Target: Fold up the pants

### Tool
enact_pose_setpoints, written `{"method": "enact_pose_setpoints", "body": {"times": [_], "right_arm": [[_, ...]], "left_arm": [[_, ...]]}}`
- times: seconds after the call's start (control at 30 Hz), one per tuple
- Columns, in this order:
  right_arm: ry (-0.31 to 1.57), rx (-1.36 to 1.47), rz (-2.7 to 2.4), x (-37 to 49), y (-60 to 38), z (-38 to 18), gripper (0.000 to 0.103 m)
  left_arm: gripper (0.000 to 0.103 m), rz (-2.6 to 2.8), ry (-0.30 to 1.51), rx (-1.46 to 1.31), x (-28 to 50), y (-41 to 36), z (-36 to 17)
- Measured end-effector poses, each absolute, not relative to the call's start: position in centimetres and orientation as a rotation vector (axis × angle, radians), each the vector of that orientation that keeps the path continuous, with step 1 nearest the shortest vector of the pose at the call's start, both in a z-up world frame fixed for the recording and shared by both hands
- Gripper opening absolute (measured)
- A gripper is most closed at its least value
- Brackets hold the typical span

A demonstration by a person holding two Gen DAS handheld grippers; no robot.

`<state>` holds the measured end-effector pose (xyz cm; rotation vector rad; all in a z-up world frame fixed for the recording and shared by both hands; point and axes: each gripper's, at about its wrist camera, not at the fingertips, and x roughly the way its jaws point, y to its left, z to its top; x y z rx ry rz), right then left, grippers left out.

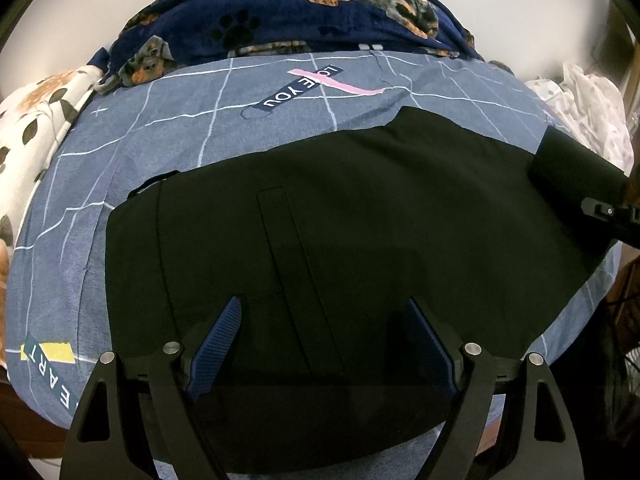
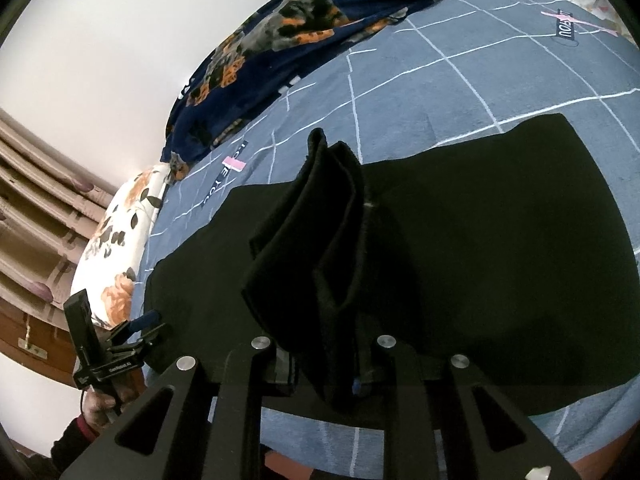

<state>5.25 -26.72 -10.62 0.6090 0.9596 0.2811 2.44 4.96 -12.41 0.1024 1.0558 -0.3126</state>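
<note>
Black pants (image 1: 360, 216) lie spread flat on a blue-grey grid-patterned bed sheet (image 1: 120, 152). My left gripper (image 1: 324, 336) is open just above the near part of the pants, its blue pads (image 1: 220, 336) wide apart and holding nothing. My right gripper (image 2: 326, 368) is shut on a bunched end of the pants (image 2: 316, 240) and holds it raised above the flat part (image 2: 500, 248). That raised end and the right gripper show at the right edge of the left wrist view (image 1: 572, 168). The left gripper shows at the lower left of the right wrist view (image 2: 136, 330).
A navy dog-print blanket (image 1: 288, 12) is heaped along the far side of the bed. A floral pillow (image 1: 36, 128) lies at the left, white spotted cloth (image 1: 588, 112) at the right. A wooden bed frame (image 2: 24, 336) and a white wall (image 2: 100, 40) bound the bed.
</note>
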Motion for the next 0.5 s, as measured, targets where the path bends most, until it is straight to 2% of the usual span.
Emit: {"method": "enact_pose_setpoints", "body": {"times": [0.17, 0.27, 0.5], "right_arm": [[0.962, 0.617, 0.288, 5.27, -26.6, -10.61, 0.023], [0.966, 0.636, 0.311, 5.22, -26.42, -10.69, 0.029], [0.996, 0.698, 0.367, 5.29, -25.91, -11.26, 0.054]], "left_arm": [[0.083, -0.312, 1.057, 0.105, 2.36, 4.93, -12.44], [0.083, -0.312, 1.057, 0.104, 2.4, 4.93, -12.42], [0.083, -0.311, 1.059, 0.104, 2.37, 4.92, -12.42]]}}
